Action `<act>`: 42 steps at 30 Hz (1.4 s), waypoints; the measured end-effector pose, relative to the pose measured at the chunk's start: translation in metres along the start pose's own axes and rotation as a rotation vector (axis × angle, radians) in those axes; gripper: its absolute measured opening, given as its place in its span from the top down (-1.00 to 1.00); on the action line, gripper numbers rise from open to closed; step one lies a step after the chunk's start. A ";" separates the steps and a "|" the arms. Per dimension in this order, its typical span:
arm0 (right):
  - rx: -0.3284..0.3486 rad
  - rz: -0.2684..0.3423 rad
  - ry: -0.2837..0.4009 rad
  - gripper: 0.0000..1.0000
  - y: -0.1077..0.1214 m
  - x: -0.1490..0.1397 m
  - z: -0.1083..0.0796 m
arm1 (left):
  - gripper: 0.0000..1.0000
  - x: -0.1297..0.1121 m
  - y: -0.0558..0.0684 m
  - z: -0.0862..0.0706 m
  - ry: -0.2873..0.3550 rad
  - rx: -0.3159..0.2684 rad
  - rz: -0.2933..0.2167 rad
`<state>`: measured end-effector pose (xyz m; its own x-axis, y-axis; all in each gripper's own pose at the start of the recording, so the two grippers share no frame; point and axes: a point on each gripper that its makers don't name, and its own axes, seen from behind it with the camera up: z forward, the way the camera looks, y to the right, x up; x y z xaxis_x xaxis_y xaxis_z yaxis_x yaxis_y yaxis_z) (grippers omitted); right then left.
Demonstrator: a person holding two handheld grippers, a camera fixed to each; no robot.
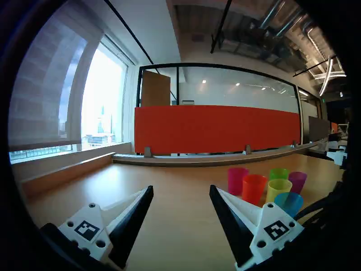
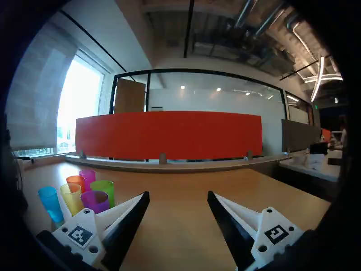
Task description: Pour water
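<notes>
Several coloured plastic cups stand upright in a cluster on the wooden table [image 1: 180, 189]. In the left gripper view the cluster sits at the right: pink cup [image 1: 237, 179], orange cup [image 1: 253, 188], green cup [image 1: 278, 174], yellow cup [image 1: 278, 189], purple cup [image 1: 297, 180], blue cup [image 1: 289, 203]. My left gripper [image 1: 181, 193] is open, empty, just left of them. In the right gripper view the same cluster is at the left: blue cup [image 2: 49, 203], yellow cup [image 2: 71, 197], orange cup [image 2: 75, 182], pink cup [image 2: 87, 177], green cup [image 2: 103, 190], purple cup [image 2: 94, 201]. My right gripper [image 2: 177, 195] is open and empty, right of the cups.
A red divider panel [image 1: 216, 128] runs along the table's far edge. A large window [image 1: 101, 108] and a low wooden ledge [image 1: 67, 171] lie to the left. Other desks [image 2: 311, 165] with items stand at the far right.
</notes>
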<state>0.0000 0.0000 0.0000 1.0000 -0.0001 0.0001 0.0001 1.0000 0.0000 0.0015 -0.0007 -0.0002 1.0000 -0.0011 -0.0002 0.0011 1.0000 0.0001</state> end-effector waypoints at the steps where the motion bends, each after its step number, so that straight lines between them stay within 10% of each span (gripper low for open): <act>1: 0.000 0.000 0.000 -0.99 0.000 0.000 0.000 | -0.84 0.000 0.000 0.000 0.000 0.000 0.001; 21: 0.003 -0.023 -0.024 -0.99 -0.003 -0.006 0.003 | -0.84 0.000 0.003 0.000 -0.011 -0.022 0.001; 42: 0.050 -0.073 0.042 -0.99 -0.015 0.083 0.010 | -0.84 0.062 0.005 0.006 0.005 -0.069 -0.012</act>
<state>0.0834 -0.0155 0.0101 0.9964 -0.0721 -0.0438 0.0742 0.9961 0.0482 0.0633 0.0046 0.0060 0.9999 -0.0133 -0.0048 0.0130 0.9975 -0.0692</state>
